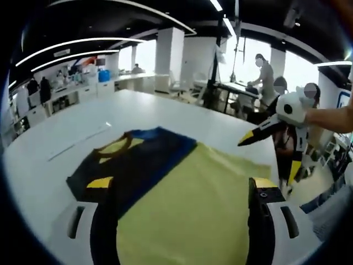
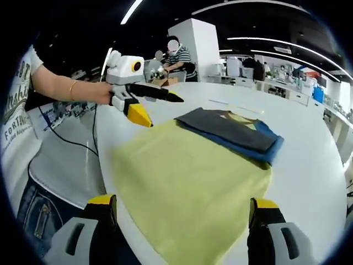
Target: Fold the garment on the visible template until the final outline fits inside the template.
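The garment (image 1: 182,182) lies flat on the white table (image 1: 138,107): a yellow body and a dark grey and blue top part with a yellow collar (image 1: 116,146). My left gripper (image 1: 182,185) hovers over the yellow part, jaws wide apart with nothing held. In the right gripper view the garment (image 2: 187,176) spreads ahead, its dark part (image 2: 231,130) at the far end. My right gripper (image 2: 182,203) is open over the near yellow edge. The right gripper (image 1: 268,157) hangs off the garment's right side, and the left gripper (image 2: 165,113) hangs open above the yellow corner.
A faint straight line (image 1: 77,143) marks the table left of the garment. The person stands at the table edge (image 2: 105,165) in a white shirt (image 2: 60,160) and jeans, with a black cable (image 2: 66,138) hanging. People (image 1: 265,72) and desks (image 1: 138,80) stand beyond.
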`<state>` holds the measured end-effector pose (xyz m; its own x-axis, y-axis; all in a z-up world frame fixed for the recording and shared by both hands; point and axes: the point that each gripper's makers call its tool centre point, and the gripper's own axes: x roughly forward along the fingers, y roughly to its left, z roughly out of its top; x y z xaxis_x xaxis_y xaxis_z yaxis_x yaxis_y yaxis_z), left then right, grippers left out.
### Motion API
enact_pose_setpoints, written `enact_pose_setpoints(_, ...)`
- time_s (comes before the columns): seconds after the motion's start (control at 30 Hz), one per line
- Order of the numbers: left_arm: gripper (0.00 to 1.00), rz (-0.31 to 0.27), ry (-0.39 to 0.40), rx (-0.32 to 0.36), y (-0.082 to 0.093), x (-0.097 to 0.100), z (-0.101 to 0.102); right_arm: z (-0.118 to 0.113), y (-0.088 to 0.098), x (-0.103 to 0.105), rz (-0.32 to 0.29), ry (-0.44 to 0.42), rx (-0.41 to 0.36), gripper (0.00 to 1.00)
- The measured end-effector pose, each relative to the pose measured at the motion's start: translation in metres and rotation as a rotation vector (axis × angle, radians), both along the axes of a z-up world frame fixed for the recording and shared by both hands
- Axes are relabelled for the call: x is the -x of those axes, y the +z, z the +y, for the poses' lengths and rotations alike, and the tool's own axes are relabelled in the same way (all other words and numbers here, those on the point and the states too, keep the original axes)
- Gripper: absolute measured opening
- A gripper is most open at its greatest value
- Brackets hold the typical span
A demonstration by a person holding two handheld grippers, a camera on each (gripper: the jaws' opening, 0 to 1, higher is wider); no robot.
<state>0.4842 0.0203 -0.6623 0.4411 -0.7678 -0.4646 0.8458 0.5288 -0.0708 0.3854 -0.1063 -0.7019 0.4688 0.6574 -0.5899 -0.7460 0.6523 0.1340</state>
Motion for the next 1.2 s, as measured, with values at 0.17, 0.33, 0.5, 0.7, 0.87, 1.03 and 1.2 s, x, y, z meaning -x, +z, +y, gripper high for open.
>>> enact_pose_setpoints(0.17, 0.90, -0.041, -0.038, -0.070, -0.009, 0.022, 0.021, 0.000, -0.002, 0.006, 0.005, 0.012, 0.021, 0.95)
enact_pose_setpoints(0.33, 0.86, -0.038, -0.043, -0.088, -0.018, 0.043, 0.041, 0.001, -0.006, 0.013, 0.010, 0.026, 0.046, 0.90)
enact_pose_setpoints(0.5, 0.84, -0.025, -0.038, -0.097, -0.027, 0.060, 0.055, 0.003, -0.009, 0.019, 0.008, 0.035, 0.063, 0.86)
enact_pose_setpoints(0.7, 0.79, 0.004, -0.041, -0.143, -0.042, 0.081, 0.073, 0.008, -0.013, 0.024, 0.017, 0.054, 0.072, 0.82)
enact_pose_setpoints(0.87, 0.74, 0.033, -0.030, -0.163, -0.053, 0.094, 0.086, 0.007, -0.020, 0.031, 0.023, 0.077, 0.105, 0.75)
enact_pose_setpoints(1.03, 0.50, 0.085, -0.027, -0.203, -0.067, 0.110, 0.098, 0.001, -0.027, 0.037, 0.036, 0.085, 0.135, 0.69)
enact_pose_setpoints(1.2, 0.44, 0.107, -0.049, -0.237, -0.077, 0.125, 0.104, -0.008, -0.032, 0.040, 0.047, 0.081, 0.169, 0.63)
